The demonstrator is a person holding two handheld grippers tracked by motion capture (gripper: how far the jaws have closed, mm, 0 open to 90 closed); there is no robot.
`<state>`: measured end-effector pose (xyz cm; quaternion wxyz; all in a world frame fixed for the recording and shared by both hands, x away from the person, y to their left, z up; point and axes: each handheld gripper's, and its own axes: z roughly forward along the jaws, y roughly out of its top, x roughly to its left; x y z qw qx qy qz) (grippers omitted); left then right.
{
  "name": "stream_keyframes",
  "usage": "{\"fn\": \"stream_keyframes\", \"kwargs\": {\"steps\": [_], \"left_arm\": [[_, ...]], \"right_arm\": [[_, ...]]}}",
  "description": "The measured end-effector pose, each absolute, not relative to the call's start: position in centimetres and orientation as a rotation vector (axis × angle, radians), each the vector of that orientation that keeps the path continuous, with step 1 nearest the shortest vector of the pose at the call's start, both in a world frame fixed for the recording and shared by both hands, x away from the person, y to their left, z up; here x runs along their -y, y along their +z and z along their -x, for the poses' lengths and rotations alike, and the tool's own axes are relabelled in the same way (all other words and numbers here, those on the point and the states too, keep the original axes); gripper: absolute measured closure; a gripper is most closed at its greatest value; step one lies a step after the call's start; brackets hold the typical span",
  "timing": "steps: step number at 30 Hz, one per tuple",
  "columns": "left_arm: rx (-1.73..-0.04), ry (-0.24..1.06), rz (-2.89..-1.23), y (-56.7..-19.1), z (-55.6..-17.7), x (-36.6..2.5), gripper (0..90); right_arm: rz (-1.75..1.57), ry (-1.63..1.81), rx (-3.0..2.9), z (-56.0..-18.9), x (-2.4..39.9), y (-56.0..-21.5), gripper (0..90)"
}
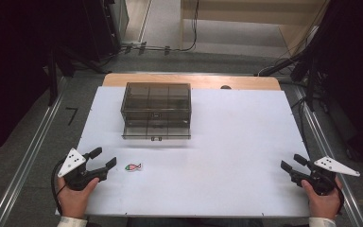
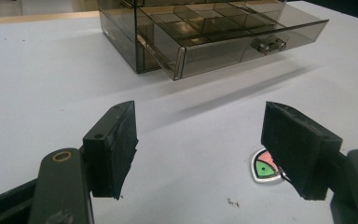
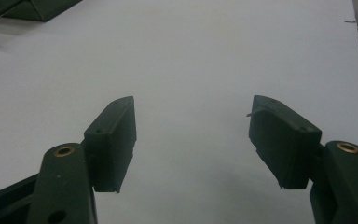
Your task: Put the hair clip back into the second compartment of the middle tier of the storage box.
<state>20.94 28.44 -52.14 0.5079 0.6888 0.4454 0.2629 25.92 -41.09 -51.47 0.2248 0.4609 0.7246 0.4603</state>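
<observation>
A smoky clear plastic drawer box [image 1: 156, 109] stands at the back of the white table, its lower drawer [image 2: 223, 39] pulled out toward me and divided into compartments. A small fish-shaped sticker [image 1: 133, 167], red and green, lies flat near the front left. My left gripper [image 1: 105, 158] rests just left of the sticker, open, nothing between its jaws; its right jaw partly hides the sticker [image 2: 264, 166]. My right gripper [image 1: 292, 163] sits at the front right edge, open and empty [image 3: 193, 140].
The white table sheet [image 1: 227, 142] spans the wooden tabletop. Metal rails run along both sides of the table. Dark equipment and cables stand on the floor beyond the far edge.
</observation>
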Motion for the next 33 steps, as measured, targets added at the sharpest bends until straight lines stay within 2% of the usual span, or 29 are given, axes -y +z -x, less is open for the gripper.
{"fn": "stream_keyframes", "kwargs": {"steps": [17, 25, 33], "left_arm": [[-1.061, 0.652, -1.675, -52.1, -20.8, -28.2, 28.8], [-0.995, 0.690, -1.706, -52.0, -20.7, -27.3, 31.2], [-0.945, 0.669, -1.734, -51.8, -20.7, -26.4, 32.3]], "right_arm": [[-1.270, 1.282, -1.982, -25.8, 41.1, -51.5, 31.0], [-1.272, 1.281, -1.981, -25.8, 41.1, -51.5, 31.0], [-1.271, 1.281, -1.979, -25.7, 41.1, -51.5, 31.0]]}}
